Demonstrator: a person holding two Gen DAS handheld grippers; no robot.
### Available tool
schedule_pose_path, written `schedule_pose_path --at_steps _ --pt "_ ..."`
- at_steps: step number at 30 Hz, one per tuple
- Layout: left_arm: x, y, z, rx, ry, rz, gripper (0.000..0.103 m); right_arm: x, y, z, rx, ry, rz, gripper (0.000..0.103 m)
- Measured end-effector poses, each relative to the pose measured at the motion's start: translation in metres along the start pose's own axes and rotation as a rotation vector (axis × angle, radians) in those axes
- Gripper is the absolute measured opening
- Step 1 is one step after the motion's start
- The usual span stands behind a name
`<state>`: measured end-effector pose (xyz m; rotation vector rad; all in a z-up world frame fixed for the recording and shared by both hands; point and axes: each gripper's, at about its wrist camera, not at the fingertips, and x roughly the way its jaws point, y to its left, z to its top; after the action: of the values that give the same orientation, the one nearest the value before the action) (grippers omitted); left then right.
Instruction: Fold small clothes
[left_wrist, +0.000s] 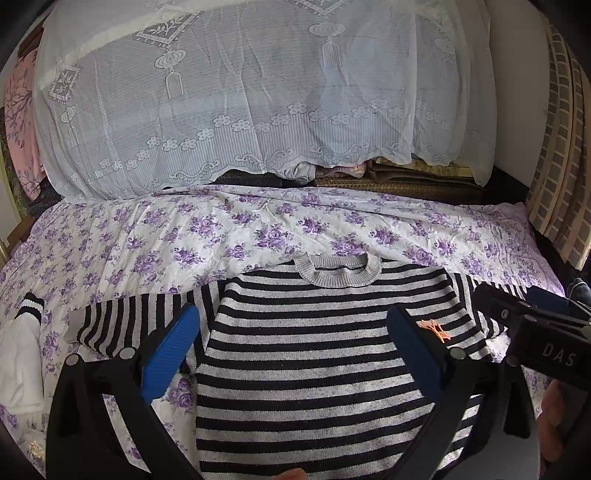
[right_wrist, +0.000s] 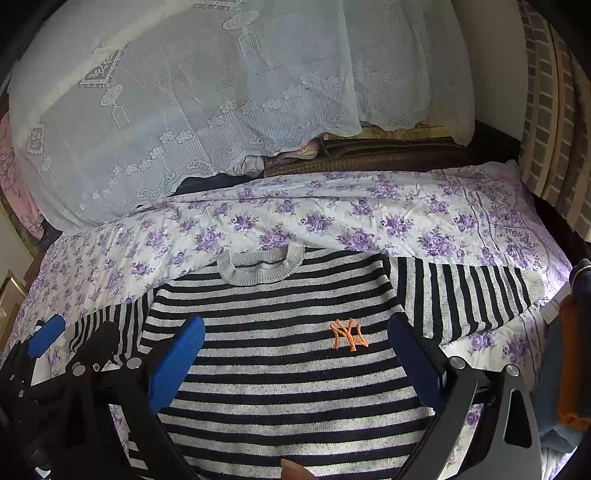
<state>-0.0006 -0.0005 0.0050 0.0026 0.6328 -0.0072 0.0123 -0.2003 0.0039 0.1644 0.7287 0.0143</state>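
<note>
Between the spread fingers, a striped sweater (right_wrist: 288, 369).

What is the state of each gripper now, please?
Left gripper: open, holding nothing, above the striped sweater.
Right gripper: open, holding nothing, above the same sweater.

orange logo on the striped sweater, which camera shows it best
The right wrist view: the orange logo sits whole and readable on the striped sweater between the open tongs. In the left wrist view the logo is small, at an angle and partly hidden behind a tong finger.
</note>
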Motion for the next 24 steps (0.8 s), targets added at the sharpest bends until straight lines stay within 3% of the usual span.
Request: schedule_pose_path --at_steps 24 --pt "-0.0006 0.0003 -0.0004 -0.002 0.0 0.0 0.099 -0.0011 -0.0006 -0.0006 0.006 -0.003 0.007 0.1"
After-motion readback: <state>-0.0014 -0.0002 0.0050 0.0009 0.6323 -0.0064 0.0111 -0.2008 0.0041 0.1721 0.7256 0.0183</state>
